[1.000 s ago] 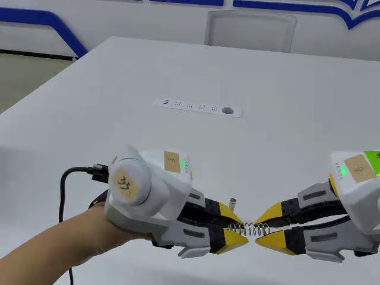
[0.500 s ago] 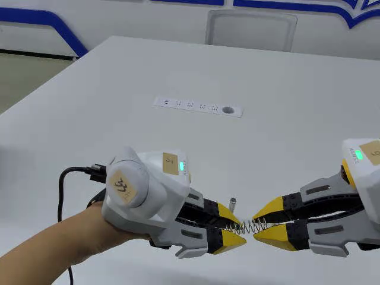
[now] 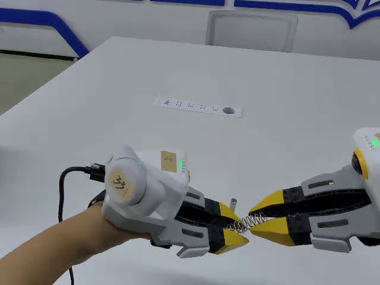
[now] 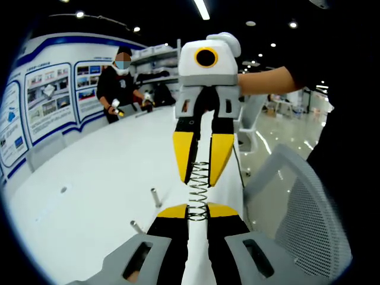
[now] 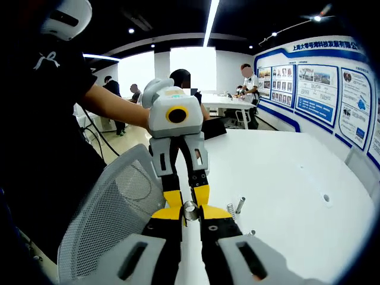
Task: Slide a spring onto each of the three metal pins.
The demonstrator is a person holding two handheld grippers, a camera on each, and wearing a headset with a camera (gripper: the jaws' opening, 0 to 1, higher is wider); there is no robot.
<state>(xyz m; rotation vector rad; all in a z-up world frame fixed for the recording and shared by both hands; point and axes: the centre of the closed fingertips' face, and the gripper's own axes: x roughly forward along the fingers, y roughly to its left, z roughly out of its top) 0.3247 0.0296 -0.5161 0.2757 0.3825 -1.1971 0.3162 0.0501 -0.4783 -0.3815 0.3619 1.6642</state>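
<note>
Above near edge of white table (image 3: 119,89): 2 grippers tip to tip, held off the surface. Grey chair (image 3: 252,29) at far edge. 2nd chair (image 4: 309,202), mesh back, just beside table in left gripper view.

Left gripper (image 3: 242,228): white body, black jaws, yellow tips, green LED on top. Bare forearm (image 3: 53,249) behind it, black cable (image 3: 68,178) out the back. Jaws clamped on 1 end of spring (image 3: 244,222). Same in left gripper view: own yellow tips pinched in around the nearest coils.

Right gripper (image 3: 252,221): same build, at right of head view, nose facing left gripper's, tips nearly touching. Jaws pinched on other end of spring; small gap at the tips, coils running in between them. End-on in right gripper view: spring as a ring seated between own yellow tips.

White power strip (image 3: 198,107): flat, mid-table, well apart from grippers.

Spring: bare steel coil, in the air, bridging both grippers, slightly tilted, right end higher in head view.

Pins (image 3: 233,203): 1 upright on table just behind left gripper's tips in head view. 2 upright in left gripper view, left of spring, apart from it. Spring not on any of them.
</note>
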